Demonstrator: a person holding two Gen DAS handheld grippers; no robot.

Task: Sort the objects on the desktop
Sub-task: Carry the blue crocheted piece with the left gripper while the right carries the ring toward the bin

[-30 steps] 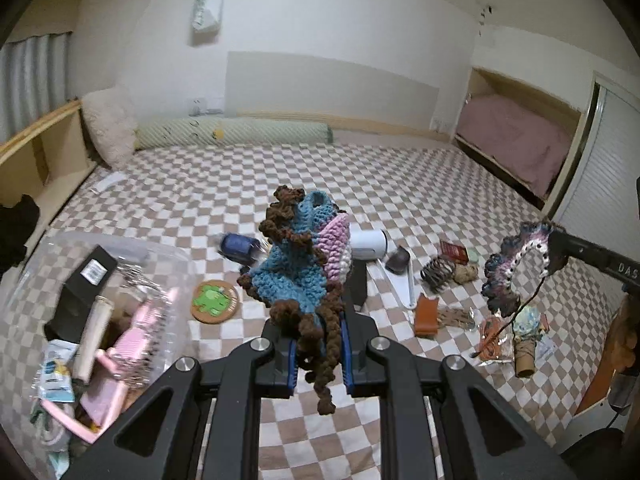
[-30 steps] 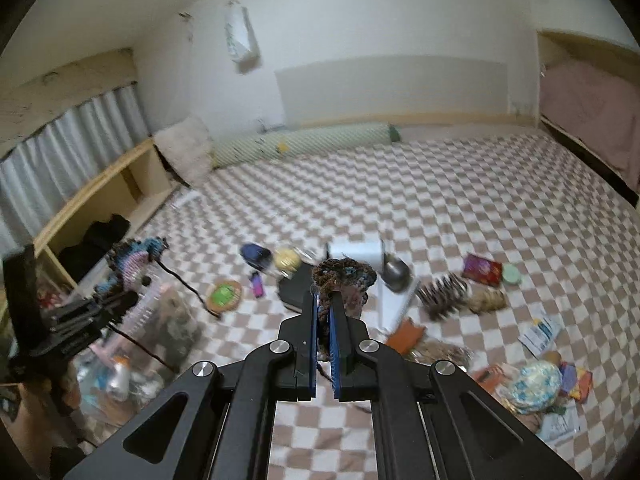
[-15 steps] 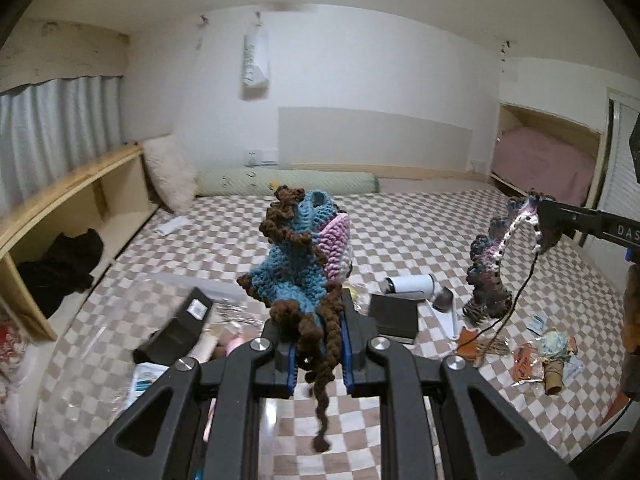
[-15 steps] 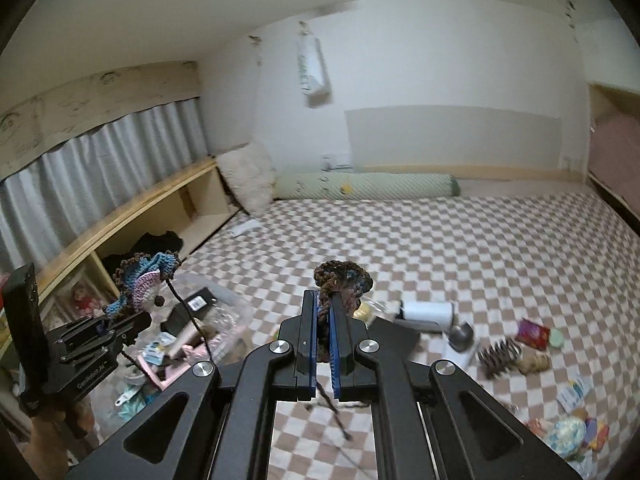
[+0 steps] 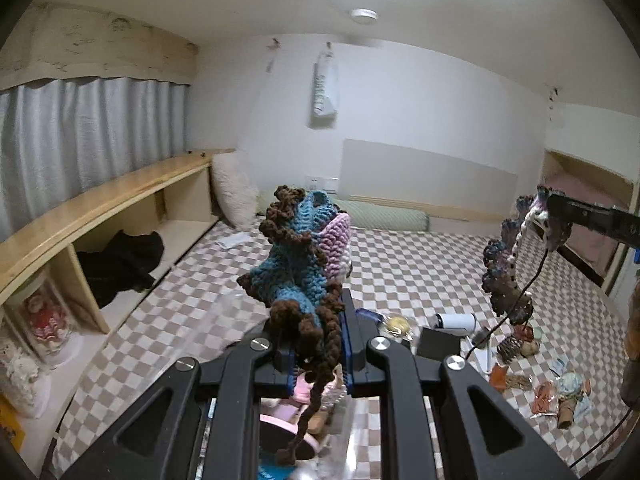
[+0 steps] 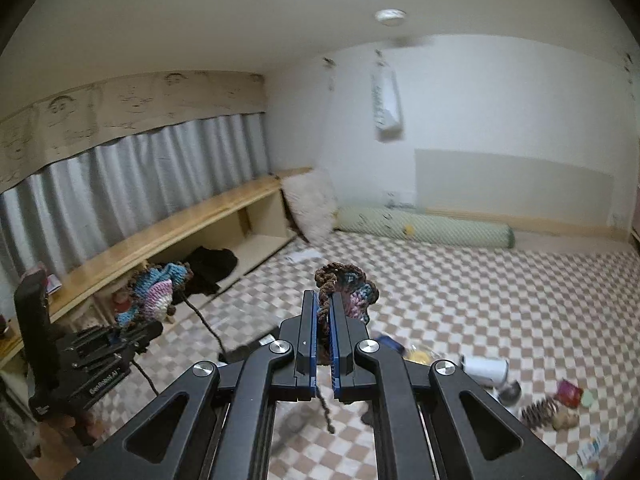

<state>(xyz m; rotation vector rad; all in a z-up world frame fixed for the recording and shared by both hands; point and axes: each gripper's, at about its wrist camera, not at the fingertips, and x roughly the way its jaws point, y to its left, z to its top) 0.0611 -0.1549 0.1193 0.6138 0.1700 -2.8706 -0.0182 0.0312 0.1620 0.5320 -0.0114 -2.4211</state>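
My left gripper point(image 5: 316, 344) grips one crocheted piece point(image 5: 298, 256) over the checkered floor point(image 5: 420, 264); my right gripper point(image 6: 324, 336) grips the other end point(image 6: 346, 286), to its right. Behind the piece lies the bolster point(image 5: 384, 216) (against the wall); left of it, the shelf point(image 5: 92, 216).

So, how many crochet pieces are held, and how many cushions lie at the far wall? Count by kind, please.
Crochet pieces: 2 (blue crochet piece, left gripper; ruffled crochet piece, right gripper)
Cushions: 2 (white pillow, green bolster)
Total: 4

grey curtain point(image 6: 132, 168) above a wooden shelf point(image 6: 180, 236); white pillow point(image 6: 312, 204) beside a green bolster point(image 6: 428, 230)
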